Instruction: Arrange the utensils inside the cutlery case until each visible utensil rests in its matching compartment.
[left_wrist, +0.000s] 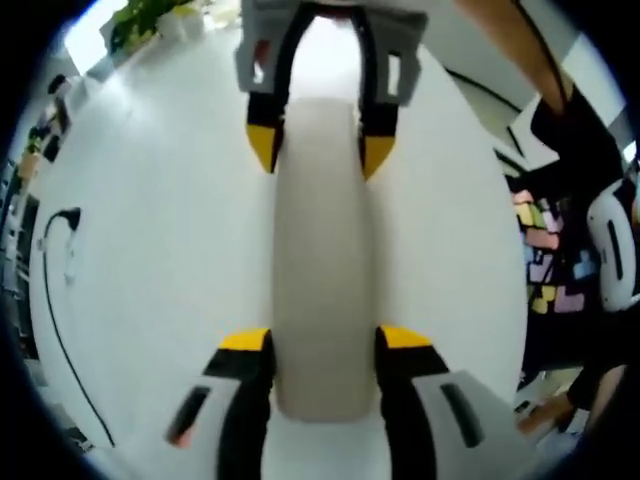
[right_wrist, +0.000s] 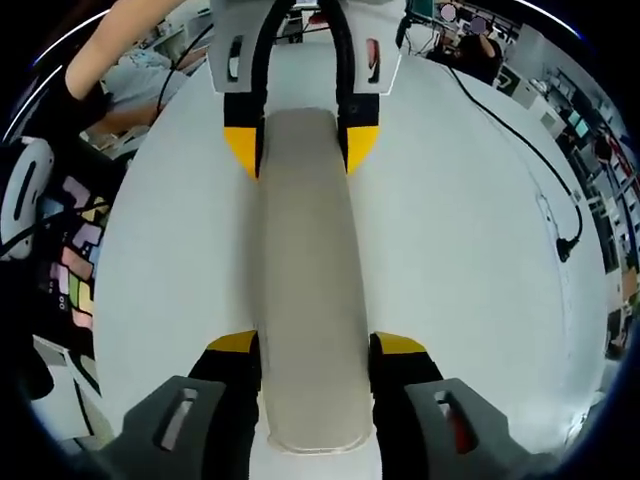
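Currently the beige cutlery case (left_wrist: 322, 260) lies closed and long on the white table (left_wrist: 150, 250), gripped from opposite ends: the left gripper (left_wrist: 322, 345) clamps its near end in the left gripper view, and the right gripper (right_wrist: 315, 348) clamps the other. A black cable (right_wrist: 520, 140) lies well apart from the case. Should the two hands pull unevenly, the smooth case could likely slip from one clamp or twist, and any utensils inside are hidden.
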